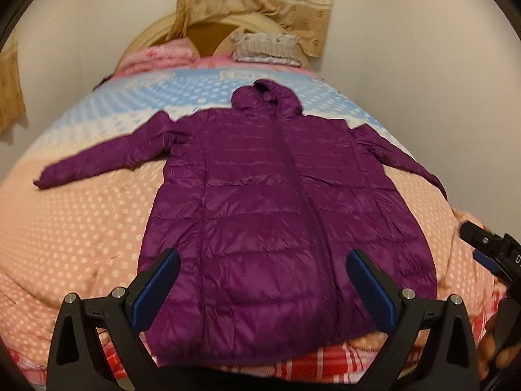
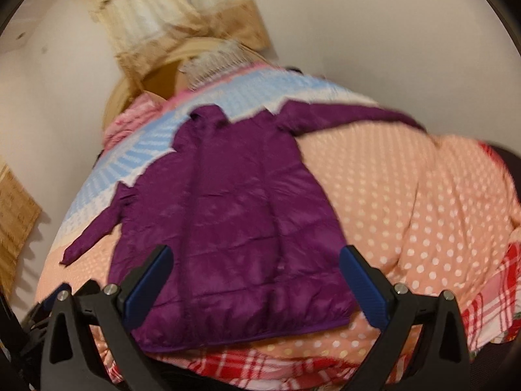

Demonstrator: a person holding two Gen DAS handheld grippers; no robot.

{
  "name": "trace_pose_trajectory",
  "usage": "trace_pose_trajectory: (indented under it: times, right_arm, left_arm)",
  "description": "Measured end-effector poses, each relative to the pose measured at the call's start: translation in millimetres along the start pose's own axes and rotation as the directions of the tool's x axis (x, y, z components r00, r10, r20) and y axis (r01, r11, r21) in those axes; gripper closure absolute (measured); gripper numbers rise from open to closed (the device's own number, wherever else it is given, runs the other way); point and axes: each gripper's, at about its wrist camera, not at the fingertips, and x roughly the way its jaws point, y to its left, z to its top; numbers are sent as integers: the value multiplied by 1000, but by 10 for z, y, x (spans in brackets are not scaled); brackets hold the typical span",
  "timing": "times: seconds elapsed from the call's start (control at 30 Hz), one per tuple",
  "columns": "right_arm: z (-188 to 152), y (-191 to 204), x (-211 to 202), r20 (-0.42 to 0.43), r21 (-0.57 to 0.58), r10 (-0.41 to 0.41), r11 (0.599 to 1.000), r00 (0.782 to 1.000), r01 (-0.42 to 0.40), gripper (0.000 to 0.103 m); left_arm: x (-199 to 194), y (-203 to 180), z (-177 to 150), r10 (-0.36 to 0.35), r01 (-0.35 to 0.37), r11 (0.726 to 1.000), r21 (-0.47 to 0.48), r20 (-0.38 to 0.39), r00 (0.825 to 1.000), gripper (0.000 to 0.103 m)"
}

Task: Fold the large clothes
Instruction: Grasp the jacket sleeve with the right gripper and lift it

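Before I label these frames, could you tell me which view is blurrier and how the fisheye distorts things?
Right wrist view: motion blur smears the purple hooded jacket and curtain. Left wrist view: sharper, quilting legible; both views bulge the bed into a dome.

Purple hooded puffer jacket (image 2: pixel 228 215) flat on polka-dot bedspread (image 2: pixel 407 202), sleeves spread. Right gripper (image 2: pixel 257 280) wide apart above hem, empty.

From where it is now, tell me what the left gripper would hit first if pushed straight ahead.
Most likely the purple hooded puffer jacket: the left gripper is open and aimed over the jacket's lower half near the hem, on the polka-dot bedspread. Its height above the fabric is unclear.
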Motion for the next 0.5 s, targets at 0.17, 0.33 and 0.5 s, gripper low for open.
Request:
trace_pose_trajectory:
  times: [0.17, 0.33, 0.5]
  right_arm:
    - [421, -623, 279, -9, 92, -81, 992, 997, 82, 19]
    - [1102, -1486, 652, 11, 263, -151, 954, 988, 143, 19]
    - [1747, -2382, 1197, 25, 452, -186, 878, 982, 155, 19]
  left_arm:
    - [337, 268, 490, 81, -81, 997, -8, 33, 996, 1]
    - [783, 506, 956, 142, -143, 990, 9, 70, 987, 1]
    - [1328, 767, 1262, 217, -215, 976, -25, 121, 969, 1]
